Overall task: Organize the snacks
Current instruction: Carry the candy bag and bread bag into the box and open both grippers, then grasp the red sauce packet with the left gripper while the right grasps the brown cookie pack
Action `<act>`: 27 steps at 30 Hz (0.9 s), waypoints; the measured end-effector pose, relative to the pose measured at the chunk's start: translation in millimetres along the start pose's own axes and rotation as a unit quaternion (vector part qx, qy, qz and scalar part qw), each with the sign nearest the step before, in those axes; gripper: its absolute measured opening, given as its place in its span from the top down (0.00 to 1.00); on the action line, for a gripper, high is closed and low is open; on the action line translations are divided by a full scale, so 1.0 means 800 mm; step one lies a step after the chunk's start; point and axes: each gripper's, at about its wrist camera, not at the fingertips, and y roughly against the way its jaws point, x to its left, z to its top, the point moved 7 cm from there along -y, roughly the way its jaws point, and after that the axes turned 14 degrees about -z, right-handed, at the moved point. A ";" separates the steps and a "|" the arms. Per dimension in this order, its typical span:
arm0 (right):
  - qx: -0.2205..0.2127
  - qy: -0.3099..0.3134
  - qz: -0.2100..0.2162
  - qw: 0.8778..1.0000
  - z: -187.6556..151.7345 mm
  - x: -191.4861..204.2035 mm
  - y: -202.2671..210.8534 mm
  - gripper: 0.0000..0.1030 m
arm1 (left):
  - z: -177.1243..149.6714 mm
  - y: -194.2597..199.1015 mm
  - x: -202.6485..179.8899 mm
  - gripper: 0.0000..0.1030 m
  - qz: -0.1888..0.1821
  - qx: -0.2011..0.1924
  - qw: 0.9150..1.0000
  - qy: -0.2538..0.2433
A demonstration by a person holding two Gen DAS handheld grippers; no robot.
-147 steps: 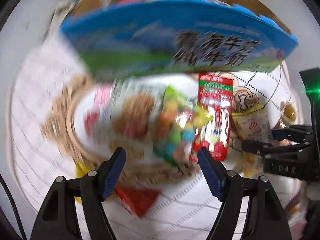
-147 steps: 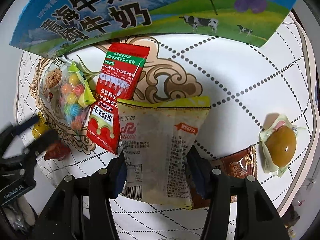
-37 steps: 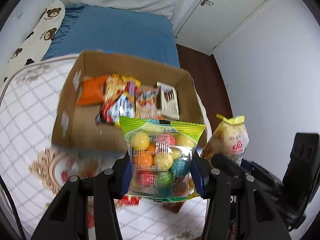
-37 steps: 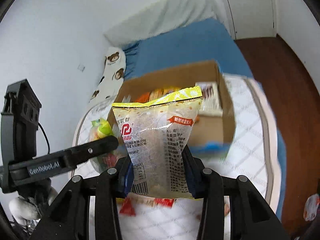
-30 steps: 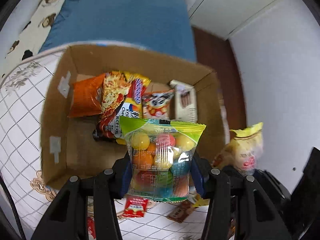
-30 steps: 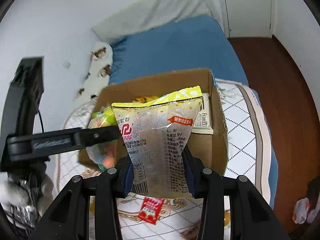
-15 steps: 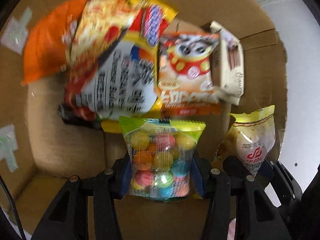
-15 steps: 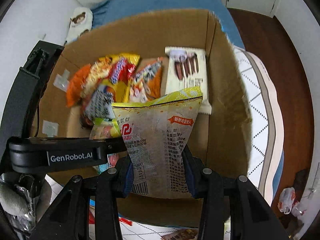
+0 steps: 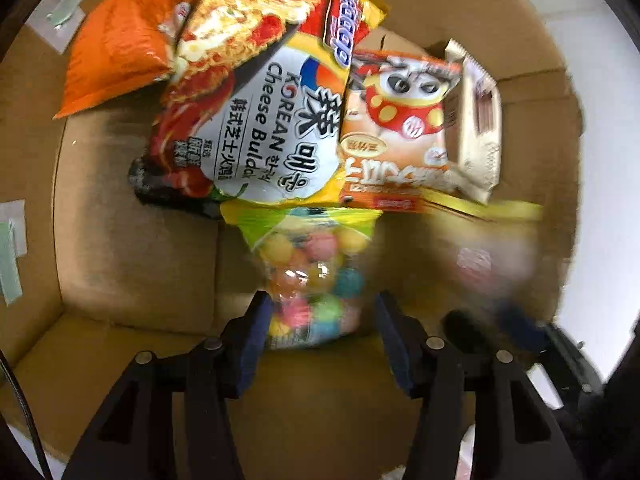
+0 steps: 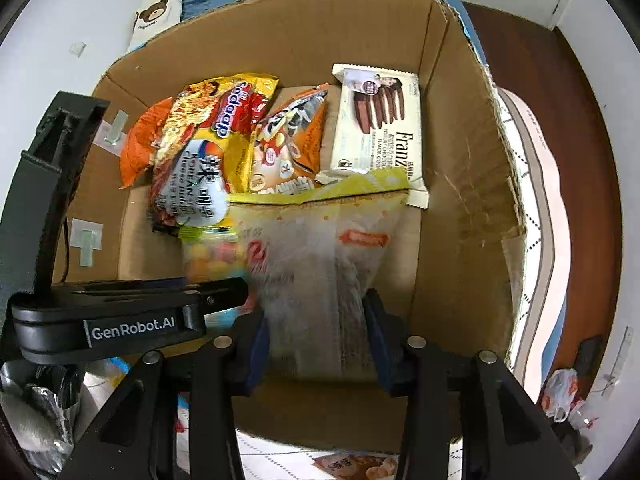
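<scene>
Left wrist view had me pointed steeply down into the cardboard box [image 9: 136, 264], and my left gripper [image 9: 320, 336] was opening, the bag of coloured gumballs [image 9: 312, 276] blurred between its blue pads [image 9: 252, 332] with a gap showing at the right pad. That bag lay on the box floor just below the Korean cheese noodle packet [image 9: 256, 120], its green top edge touching it. An orange chip bag [image 9: 116, 48] sat at the far left, and an orange cartoon snack pack [image 9: 400, 132] leaned beside a cream wafer pack [image 9: 476, 120].

On the right wrist view, my right gripper [image 10: 318, 340] was opening too, with the yellow-topped clear snack bag [image 10: 328, 260] between its jaws, smeared by motion, so I couldn't tell if the pads touched it. It was inside the box [image 10: 460, 200], right beside the gumballs [image 10: 212, 256], below the Franzzi wafer pack [image 10: 380, 120]. The left gripper's black body [image 10: 120, 320] crossed the lower left.
</scene>
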 end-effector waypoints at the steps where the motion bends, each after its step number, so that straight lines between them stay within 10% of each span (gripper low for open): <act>1: -0.002 -0.004 0.002 1.000 0.000 0.001 0.004 0.36 | 0.003 0.008 -0.002 0.47 0.003 -0.010 1.000 -0.007; 4: -0.021 -0.006 -0.013 1.000 0.001 0.001 0.018 0.05 | 0.007 0.032 -0.007 0.34 0.028 -0.039 0.998 -0.033; 12: -0.054 -0.015 -0.021 0.998 -0.007 -0.007 0.055 0.05 | -0.001 0.094 -0.024 0.27 0.049 -0.102 0.991 -0.070; 20: -0.131 -0.024 -0.044 0.990 -0.028 -0.024 0.127 0.05 | -0.027 0.164 -0.056 0.01 0.074 -0.212 0.964 -0.142; 27: -0.178 -0.035 -0.029 0.983 -0.059 -0.021 0.176 0.05 | -0.068 0.198 -0.066 0.01 0.076 -0.266 0.947 -0.165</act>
